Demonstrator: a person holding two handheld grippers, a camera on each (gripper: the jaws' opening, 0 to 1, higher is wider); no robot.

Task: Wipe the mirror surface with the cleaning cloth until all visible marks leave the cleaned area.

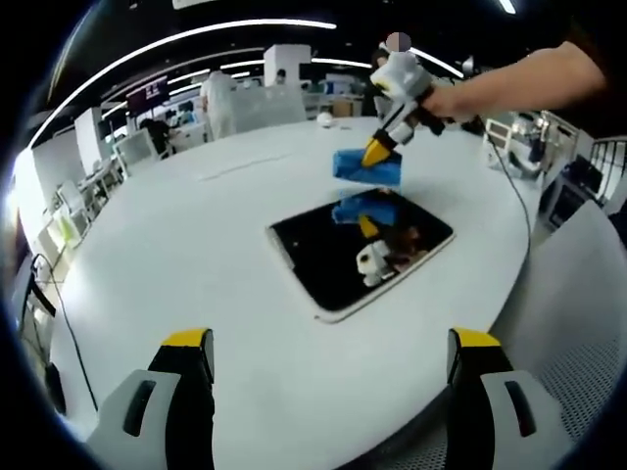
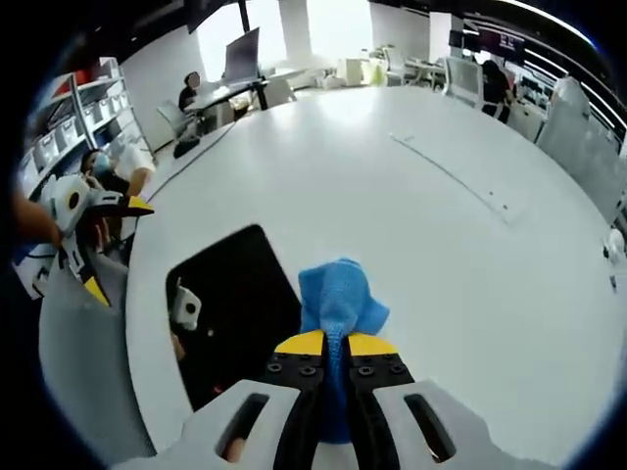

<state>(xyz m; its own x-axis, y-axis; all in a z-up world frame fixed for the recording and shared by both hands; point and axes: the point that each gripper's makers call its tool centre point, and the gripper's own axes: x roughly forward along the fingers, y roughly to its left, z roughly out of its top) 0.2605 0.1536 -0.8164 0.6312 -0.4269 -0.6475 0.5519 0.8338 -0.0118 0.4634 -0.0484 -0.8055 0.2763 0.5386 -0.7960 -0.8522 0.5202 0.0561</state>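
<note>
The left hand-held gripper (image 1: 331,354) waits with its jaws spread wide and nothing between them, low over the white tabletop (image 1: 196,245). Ahead of it lies the mirror (image 1: 333,264), flat and dark. Beyond the mirror's far edge the right hand-held gripper (image 1: 377,152) pinches the blue cleaning cloth (image 1: 367,168), clamped tight and raised just off the glass. No marks are clear on the mirror; the wiping looks barely started or between strokes.

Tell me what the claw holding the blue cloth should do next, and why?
Probably lower it. The right claw is shut on the blue cloth, which hangs just above the mirror, its reflection showing below. It must touch the glass to wipe.
</note>
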